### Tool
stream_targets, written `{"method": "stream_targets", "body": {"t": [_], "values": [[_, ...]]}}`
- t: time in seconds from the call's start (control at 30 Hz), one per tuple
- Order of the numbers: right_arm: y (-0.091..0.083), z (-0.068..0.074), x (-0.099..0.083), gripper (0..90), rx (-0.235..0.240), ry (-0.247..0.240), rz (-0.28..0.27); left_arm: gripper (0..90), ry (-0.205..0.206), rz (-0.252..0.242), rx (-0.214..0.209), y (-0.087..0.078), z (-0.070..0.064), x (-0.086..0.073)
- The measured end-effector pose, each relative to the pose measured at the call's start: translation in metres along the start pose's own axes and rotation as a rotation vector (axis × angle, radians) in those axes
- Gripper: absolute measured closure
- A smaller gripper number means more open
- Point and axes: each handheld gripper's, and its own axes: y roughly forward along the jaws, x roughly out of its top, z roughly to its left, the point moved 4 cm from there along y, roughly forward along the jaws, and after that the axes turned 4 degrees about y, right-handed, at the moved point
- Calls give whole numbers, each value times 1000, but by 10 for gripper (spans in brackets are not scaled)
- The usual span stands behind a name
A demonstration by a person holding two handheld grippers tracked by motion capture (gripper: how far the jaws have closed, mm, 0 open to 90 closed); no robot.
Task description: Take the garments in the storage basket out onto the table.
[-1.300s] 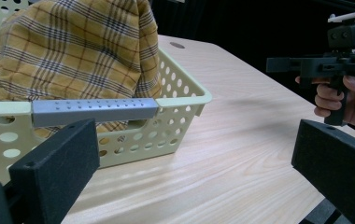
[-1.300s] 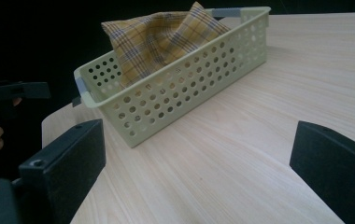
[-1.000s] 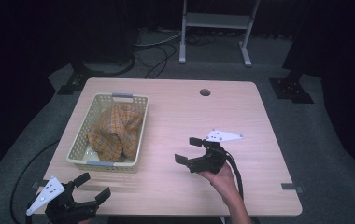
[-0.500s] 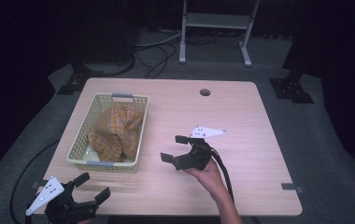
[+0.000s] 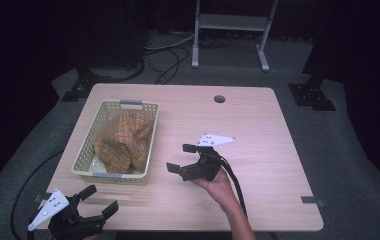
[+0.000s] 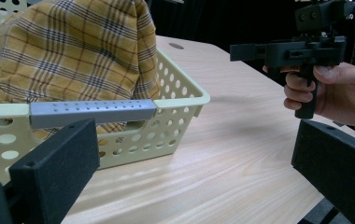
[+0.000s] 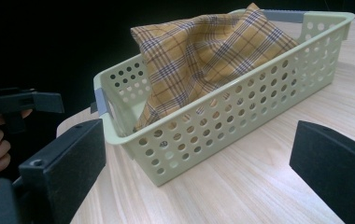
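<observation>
A pale green perforated basket with grey handles stands on the left half of the wooden table. A crumpled yellow plaid cloth lies heaped in it and rises above the rim. My right gripper hovers open at mid-table, its jaws turned toward the basket's right wall and a short way from it. In the right gripper view the basket and cloth lie ahead of the wide-apart jaws. My left gripper is open at the table's front left corner, facing the basket's near handle. Nothing is between either pair of jaws.
A round cable hole sits near the table's far edge. A metal stand and floor cables lie beyond the table. The right half of the tabletop is bare wood, with a tape mark near its front right corner.
My right gripper has moved left across the table toward the basket. The left gripper, the basket and the cloth have stayed put.
</observation>
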Motion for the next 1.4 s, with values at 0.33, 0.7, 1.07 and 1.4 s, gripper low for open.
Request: {"method": "stream_targets", "body": {"t": [0.33,0.7,1.07,1.4], "values": [[21,7,6,35,25,0,-7,9,1,-1,0,0,0,0],[41,13,12,35,48,-12,10,9,-4,-7,3,-1,1,1],[47,13,14,35,57,-3,-4,9,1,-1,-2,0,-1,0],[64,21,21,35,79,-27,10,9,2,-5,0,-1,0,1]]}}
